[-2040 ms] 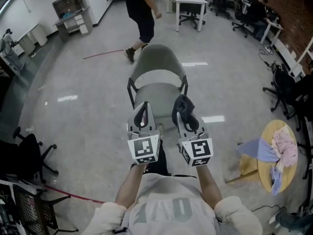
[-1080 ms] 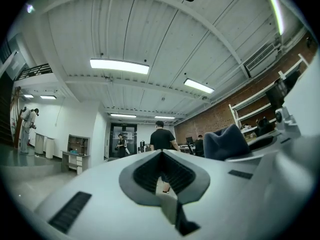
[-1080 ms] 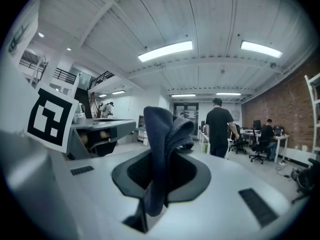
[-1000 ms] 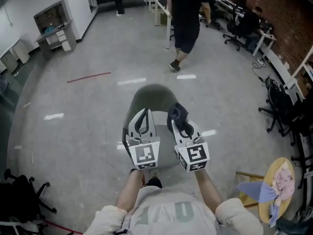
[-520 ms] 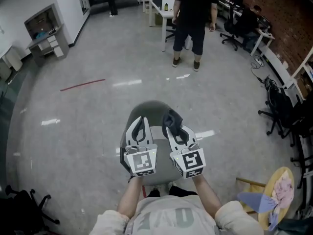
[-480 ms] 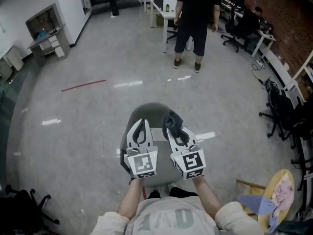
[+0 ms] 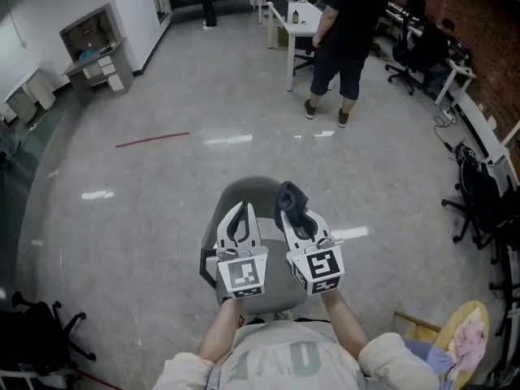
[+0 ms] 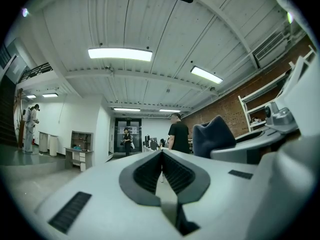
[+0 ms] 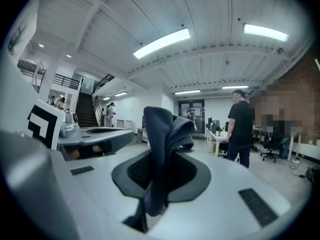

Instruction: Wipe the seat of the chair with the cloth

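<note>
Chair (image 7: 256,195) on apparent office floor (image 7: 154,218); left gripper (image 8: 161,159) jaws together, right gripper (image 9: 161,156) clamping cloth (image 9: 167,129).

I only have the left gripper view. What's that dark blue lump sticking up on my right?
Observer: That's the cloth, pinched in the right claw. That claw's own view shows its jaws shut on it.
Operator: Where's the chair? I can't see it.
Observer: Below both claws. The head view shows the grey chair under them, with its seat showing between them.
Operator: Is the cloth wiping yet?
Observer: It doesn't look so. In the head view the cloth sticks up from the claw's tip near the chair's back, not flat on the seat.
</note>
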A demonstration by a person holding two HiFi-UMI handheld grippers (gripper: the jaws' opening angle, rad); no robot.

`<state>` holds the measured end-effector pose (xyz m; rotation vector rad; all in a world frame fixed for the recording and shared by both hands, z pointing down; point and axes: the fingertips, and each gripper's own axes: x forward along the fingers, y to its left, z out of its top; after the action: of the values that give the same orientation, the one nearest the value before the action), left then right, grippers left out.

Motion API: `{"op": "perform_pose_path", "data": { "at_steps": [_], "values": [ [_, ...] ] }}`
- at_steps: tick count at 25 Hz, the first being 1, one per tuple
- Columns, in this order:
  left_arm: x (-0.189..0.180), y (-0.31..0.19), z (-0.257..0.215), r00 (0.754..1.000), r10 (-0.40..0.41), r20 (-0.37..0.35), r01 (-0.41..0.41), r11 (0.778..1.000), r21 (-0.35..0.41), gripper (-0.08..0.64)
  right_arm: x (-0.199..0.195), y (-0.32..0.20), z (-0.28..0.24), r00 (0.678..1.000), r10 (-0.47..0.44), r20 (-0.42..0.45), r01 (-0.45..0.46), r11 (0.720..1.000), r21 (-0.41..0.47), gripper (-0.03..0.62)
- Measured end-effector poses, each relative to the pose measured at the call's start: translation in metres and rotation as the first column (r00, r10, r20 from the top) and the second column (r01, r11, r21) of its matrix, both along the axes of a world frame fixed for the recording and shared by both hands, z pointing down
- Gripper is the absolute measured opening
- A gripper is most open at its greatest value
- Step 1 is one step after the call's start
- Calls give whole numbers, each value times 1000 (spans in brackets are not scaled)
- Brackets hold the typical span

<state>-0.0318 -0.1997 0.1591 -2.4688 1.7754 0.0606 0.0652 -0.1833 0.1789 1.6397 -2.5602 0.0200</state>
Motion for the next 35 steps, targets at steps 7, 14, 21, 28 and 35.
{"op": "perform_pose_path", "data": {
  "at_steps": [7,14,21,28,35],
  "values": [
    [-4,-3,11,1000,-16,9,16,1000,-18,15,-3,-5,12,1000,-20,-3,20,1000,-23,49],
    [-10,-7,32,999,-42,-8,42,999,-34,15,-8,-13,36,999,-47,-3,47,997,-58,49],
    [-43,-19,123,989,-139,-46,133,984,-122,15,-27,-37,134,995,-94,40,100,977,-189,49],
    [-79,-6,275,974,-225,-20,214,947,-240,15,-68,-43,273,981,-190,47,195,928,-318,49],
    [-66,19,387,987,-135,87,157,921,-357,15,-87,-17,402,974,-216,66,223,871,-438,49]
  ]
}}
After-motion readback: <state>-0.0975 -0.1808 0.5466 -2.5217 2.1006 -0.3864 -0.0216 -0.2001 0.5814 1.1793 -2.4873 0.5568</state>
